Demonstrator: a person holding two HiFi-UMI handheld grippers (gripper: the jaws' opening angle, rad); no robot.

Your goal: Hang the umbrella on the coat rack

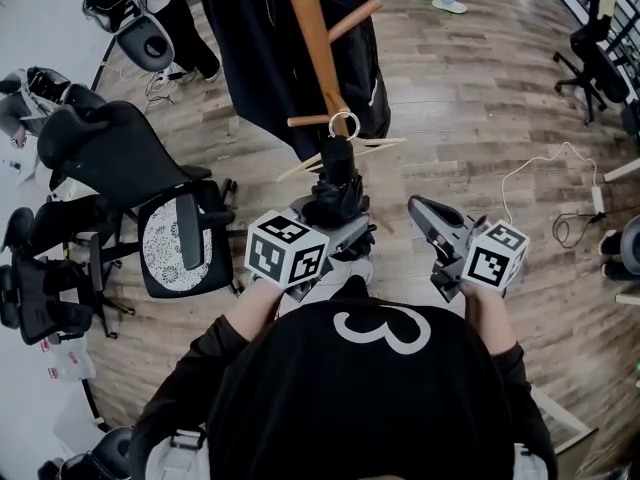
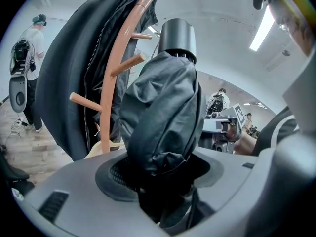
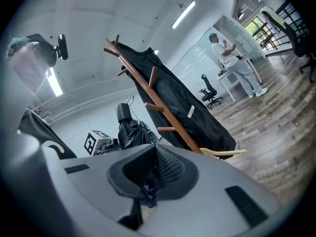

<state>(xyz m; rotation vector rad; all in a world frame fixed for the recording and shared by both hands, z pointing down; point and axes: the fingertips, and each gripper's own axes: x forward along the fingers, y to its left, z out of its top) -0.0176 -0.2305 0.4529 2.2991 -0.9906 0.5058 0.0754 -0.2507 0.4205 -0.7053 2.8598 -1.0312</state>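
Wood-plank floor (image 1: 480,98) lies far below both pairs of fingers. A black coat (image 1: 250,58) (image 2: 69,83) (image 3: 192,107) hangs beyond the left fingers and to their left, draped over the coat rack (image 1: 315,38) (image 2: 111,78) (image 3: 168,112), a brown wooden pole with short pegs that rises just past the left fingertips. Black office chairs (image 1: 100,143) stand well to the left of the left fingers. The umbrella (image 1: 338,183) (image 2: 163,117) (image 3: 131,130), folded and black, stands upright out of the left fingers, its dark cylindrical handle (image 1: 337,153) (image 2: 177,36) at the end farthest from them and close beside the pole. The left gripper (image 1: 338,230) (image 2: 158,174) has its fingers clamped on the bunched fabric at the umbrella's lower end. The right gripper (image 1: 420,208) (image 3: 148,179) is held to the right of the umbrella and apart from it; its fingers are pressed together, with only a small dark scrap, not identifiable, showing at their seam. A pale ring (image 1: 343,124) (image 3: 129,101) on the handle's end lies at the tip of a low peg (image 1: 310,120), above the left fingers; whether it encircles the peg cannot be told.
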